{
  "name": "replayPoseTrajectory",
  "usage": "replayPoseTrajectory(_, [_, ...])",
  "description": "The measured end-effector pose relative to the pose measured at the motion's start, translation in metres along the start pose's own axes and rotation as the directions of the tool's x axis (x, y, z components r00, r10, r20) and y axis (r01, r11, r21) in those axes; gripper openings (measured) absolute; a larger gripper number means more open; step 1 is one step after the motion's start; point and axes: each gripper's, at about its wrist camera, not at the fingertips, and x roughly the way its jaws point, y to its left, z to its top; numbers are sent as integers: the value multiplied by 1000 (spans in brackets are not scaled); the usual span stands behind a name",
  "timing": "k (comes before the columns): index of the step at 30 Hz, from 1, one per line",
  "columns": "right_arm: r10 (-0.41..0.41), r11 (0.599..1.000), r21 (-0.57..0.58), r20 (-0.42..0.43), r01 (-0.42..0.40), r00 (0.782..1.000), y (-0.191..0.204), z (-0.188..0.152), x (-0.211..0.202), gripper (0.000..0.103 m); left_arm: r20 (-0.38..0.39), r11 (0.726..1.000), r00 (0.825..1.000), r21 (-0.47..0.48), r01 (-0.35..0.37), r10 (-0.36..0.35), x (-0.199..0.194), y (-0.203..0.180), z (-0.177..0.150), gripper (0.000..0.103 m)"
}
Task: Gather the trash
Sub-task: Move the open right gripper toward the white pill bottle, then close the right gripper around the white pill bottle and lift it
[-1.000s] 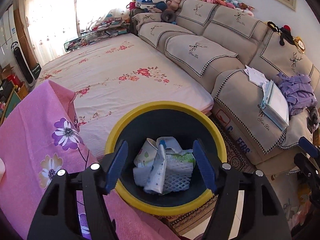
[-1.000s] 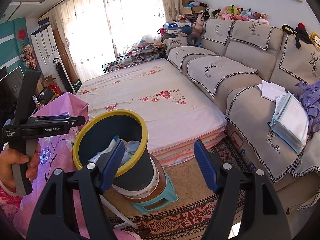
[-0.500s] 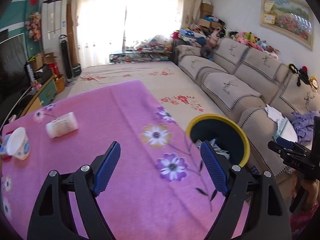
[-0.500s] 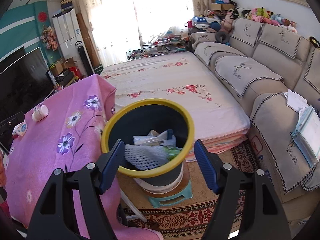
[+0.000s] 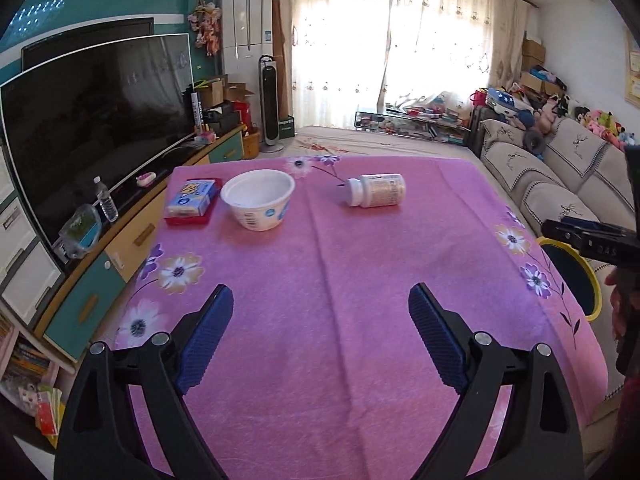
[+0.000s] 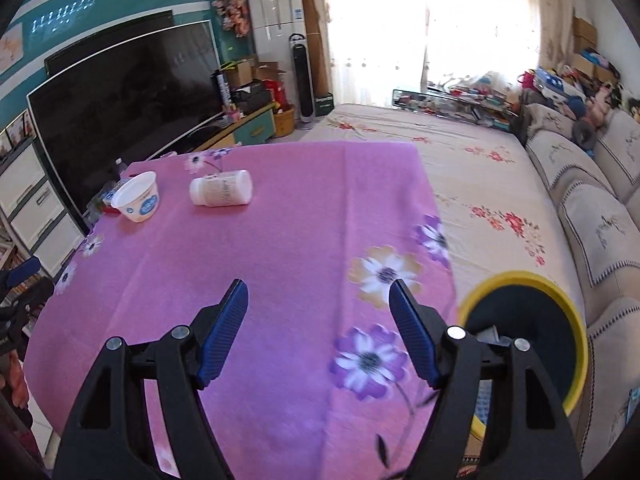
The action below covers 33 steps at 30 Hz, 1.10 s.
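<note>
Left wrist view, white bottle (image 5: 376, 190) lying sideways, cap leftward

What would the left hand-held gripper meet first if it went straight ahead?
Probably the pink tablecloth: the open left hand-held gripper tilts down toward bare cloth, short of the cup and bottle. Depth is unclear.

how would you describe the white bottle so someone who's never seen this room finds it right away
Start at the table under the pink flowered cloth. On its far side, right of the open white cup and the flat blue carton, is the white bottle. It alone lies on its side, capped, with a printed label.
</note>
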Motion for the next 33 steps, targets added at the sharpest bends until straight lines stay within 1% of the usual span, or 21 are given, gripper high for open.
replayPoseTrajectory(2, [37, 999, -29, 8, -37, 999, 30, 17, 18, 75, 8, 1000, 1000, -10, -14, 14, -4, 13, -4, 90])
replayPoseTrajectory(3, [42, 998, -42, 11, -42, 999, 44, 25, 27, 77, 11, 1000, 1000, -14, -17, 17, -7, 18, -6, 90])
replayPoseTrajectory(4, [49, 997, -56, 17, -48, 999, 57, 32, 36, 79, 12, 1000, 1000, -20, -16, 16, -9, 25, -8, 91])
replayPoseTrajectory(5, [55, 996, -68, 23, -54, 998, 69, 39, 46, 84, 13, 1000, 1000, -27, -14, 14, -9, 30, -9, 91])
replayPoseTrajectory(6, [54, 995, -80, 22, -52, 998, 80, 46, 57, 86, 11, 999, 1000, -33, -12, 12, -10, 35, -11, 91])
replayPoseTrajectory(9, [83, 993, -81, -26, -85, 996, 105, 63, 95, 89, 9, 999, 1000, -37, -3, 3, -10, 45, -13, 92])
replayPoseTrajectory(10, [78, 993, -81, -37, -80, 996, 111, 69, 108, 90, 10, 999, 1000, -38, -5, 5, -11, 48, -15, 92])
replayPoseTrajectory(12, [39, 995, -95, -45, -43, 998, 120, 77, 130, 91, 13, 999, 1000, -43, 1, -1, -10, 50, -16, 92])
replayPoseTrajectory(16, [-19, 996, -91, -82, 12, 996, 128, 93, 168, 91, 15, 999, 1000, -53, 11, -10, -11, 58, -19, 92])
replayPoseTrajectory(22, [-82, 994, -77, -124, 73, 989, 128, 98, 196, 91, 12, 997, 1000, -70, 11, -10, -10, 64, -22, 92])
replayPoseTrajectory(26, [-97, 993, -75, -133, 88, 986, 125, 100, 205, 91, 12, 997, 1000, -76, 15, -14, -12, 64, -22, 92])
replayPoseTrajectory(29, [-81, 995, -75, -137, 71, 987, 127, 100, 209, 91, 8, 997, 1000, -75, 18, -18, -12, 61, -22, 92])
replayPoseTrajectory(31, [-86, 994, -82, -143, 75, 986, 128, 103, 212, 91, 7, 997, 1000, -74, 21, -21, -10, 60, -21, 92])
replayPoseTrajectory(33, [-81, 994, -80, -163, 69, 983, 129, 103, 215, 84, 6, 997, 1000, -71, 25, -25, -11, 57, -21, 92])
